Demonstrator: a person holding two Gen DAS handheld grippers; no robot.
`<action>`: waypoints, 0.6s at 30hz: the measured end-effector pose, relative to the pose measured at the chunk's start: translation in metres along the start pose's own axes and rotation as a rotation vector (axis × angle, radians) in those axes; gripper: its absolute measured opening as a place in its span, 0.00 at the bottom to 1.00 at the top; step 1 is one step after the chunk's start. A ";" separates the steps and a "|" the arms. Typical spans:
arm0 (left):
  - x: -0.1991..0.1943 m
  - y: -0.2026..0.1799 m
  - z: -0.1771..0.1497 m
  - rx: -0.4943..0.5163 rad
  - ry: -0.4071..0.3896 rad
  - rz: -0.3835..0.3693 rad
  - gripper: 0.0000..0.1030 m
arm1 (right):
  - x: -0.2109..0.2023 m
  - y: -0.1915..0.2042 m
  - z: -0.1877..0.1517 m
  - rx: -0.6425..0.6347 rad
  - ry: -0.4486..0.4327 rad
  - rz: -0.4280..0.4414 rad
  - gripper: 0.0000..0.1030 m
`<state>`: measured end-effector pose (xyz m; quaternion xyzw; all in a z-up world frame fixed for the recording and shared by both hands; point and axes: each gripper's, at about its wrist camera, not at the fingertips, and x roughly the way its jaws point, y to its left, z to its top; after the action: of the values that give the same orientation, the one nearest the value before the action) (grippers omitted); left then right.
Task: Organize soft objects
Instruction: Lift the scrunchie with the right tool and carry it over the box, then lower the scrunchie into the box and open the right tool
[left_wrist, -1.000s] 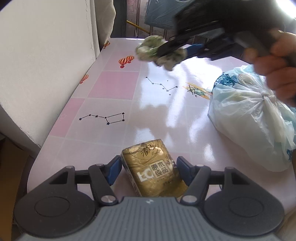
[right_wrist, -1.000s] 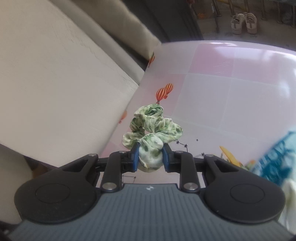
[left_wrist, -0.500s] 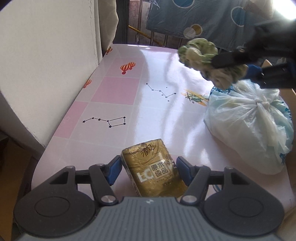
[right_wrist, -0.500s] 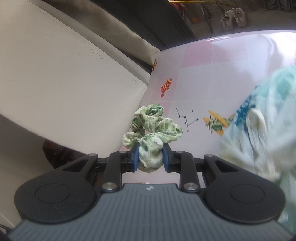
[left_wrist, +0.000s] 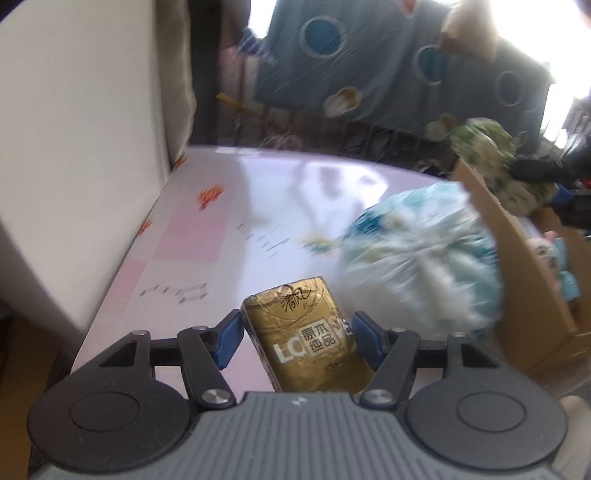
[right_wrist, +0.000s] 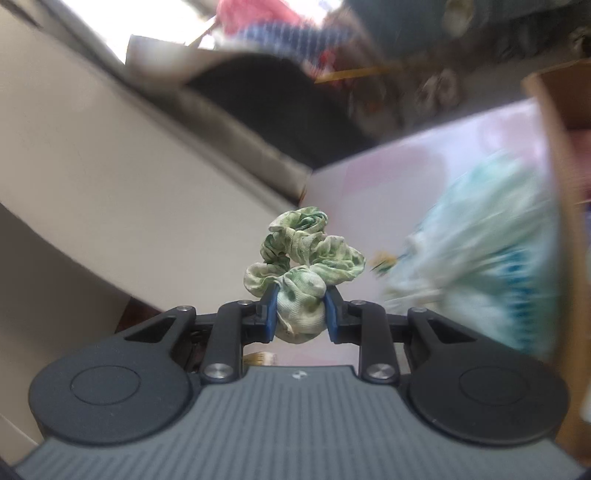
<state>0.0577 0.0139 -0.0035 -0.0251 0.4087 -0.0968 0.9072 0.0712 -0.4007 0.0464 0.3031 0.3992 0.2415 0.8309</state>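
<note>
My left gripper (left_wrist: 295, 326) is shut on a gold tissue pack (left_wrist: 306, 332), its blue pads pressing both sides, and holds it above the near edge of the pink patterned table (left_wrist: 258, 192). My right gripper (right_wrist: 301, 308) is shut on a green-and-white scrunchie (right_wrist: 306, 254). In the left wrist view that scrunchie (left_wrist: 484, 147) hangs at the right, over the rim of a brown cardboard box (left_wrist: 517, 258), with the right gripper (left_wrist: 554, 173) dark behind it. The picture is blurred.
A knotted white-and-blue plastic bag (left_wrist: 417, 254) lies on the table beside the box; the right wrist view shows the bag (right_wrist: 480, 266) too. Several small soft items (left_wrist: 550, 251) lie inside the box. A white wall (left_wrist: 74, 147) borders the table's left side.
The right gripper carried the scrunchie from above the table's far left across to the right, over the box. The left gripper rose with the tissue pack still between its pads.
</note>
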 end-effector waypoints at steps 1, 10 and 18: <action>-0.003 -0.008 0.004 0.010 -0.009 -0.018 0.64 | -0.021 -0.005 -0.001 0.005 -0.033 -0.015 0.24; -0.011 -0.094 0.029 0.113 -0.030 -0.195 0.64 | -0.173 -0.089 -0.021 0.088 -0.192 -0.269 0.26; 0.003 -0.164 0.033 0.185 0.011 -0.270 0.64 | -0.156 -0.173 -0.036 0.162 0.001 -0.467 0.27</action>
<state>0.0589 -0.1480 0.0369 0.0045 0.3957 -0.2553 0.8821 -0.0184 -0.6108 -0.0117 0.2680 0.4770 0.0105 0.8370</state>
